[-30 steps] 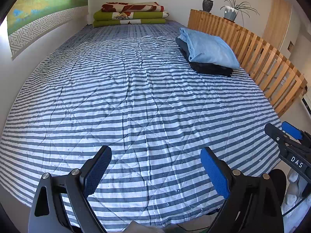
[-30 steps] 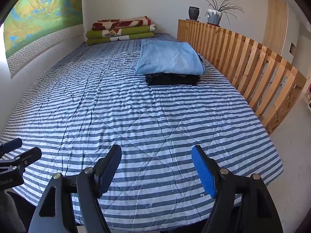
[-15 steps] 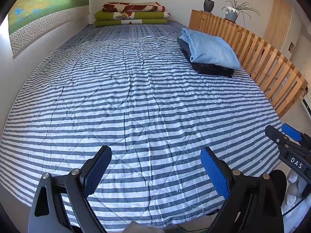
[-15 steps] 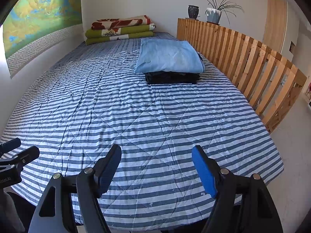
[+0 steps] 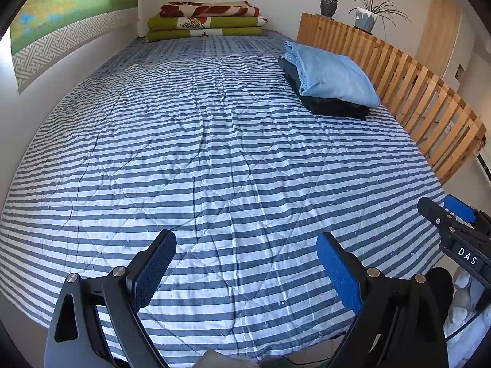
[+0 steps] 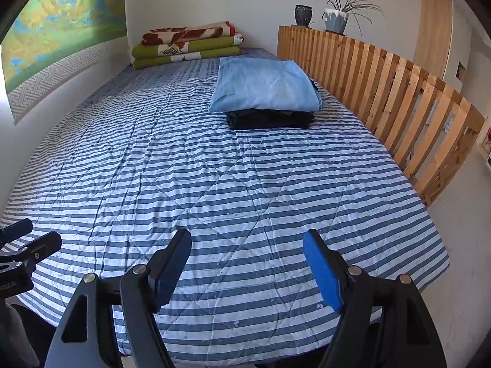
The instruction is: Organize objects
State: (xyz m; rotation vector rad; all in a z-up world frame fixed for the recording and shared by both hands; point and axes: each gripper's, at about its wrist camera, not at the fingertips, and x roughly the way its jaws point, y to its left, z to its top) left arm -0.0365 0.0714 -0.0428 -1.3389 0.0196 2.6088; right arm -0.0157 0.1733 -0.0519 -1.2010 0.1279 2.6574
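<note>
Nothing is changing: the left gripper (image 5: 245, 263) and right gripper (image 6: 247, 260) are both hanging wide open, empty, near the striped quilt (image 6: 214, 168), leaving the far folded stack (image 6: 264, 98) untouched.

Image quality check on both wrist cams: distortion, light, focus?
Left wrist view: strong fisheye bend, dark corners, the striped bedspread bulges; daylight is even and soft, with no harsh glare; focus is sharp out to the folded blue cloth. Right wrist view: the same barrel bend curves the wooden slat rail; the near bedspread is brightly lit, the far end dimmer; the fingers look crisp.
</note>
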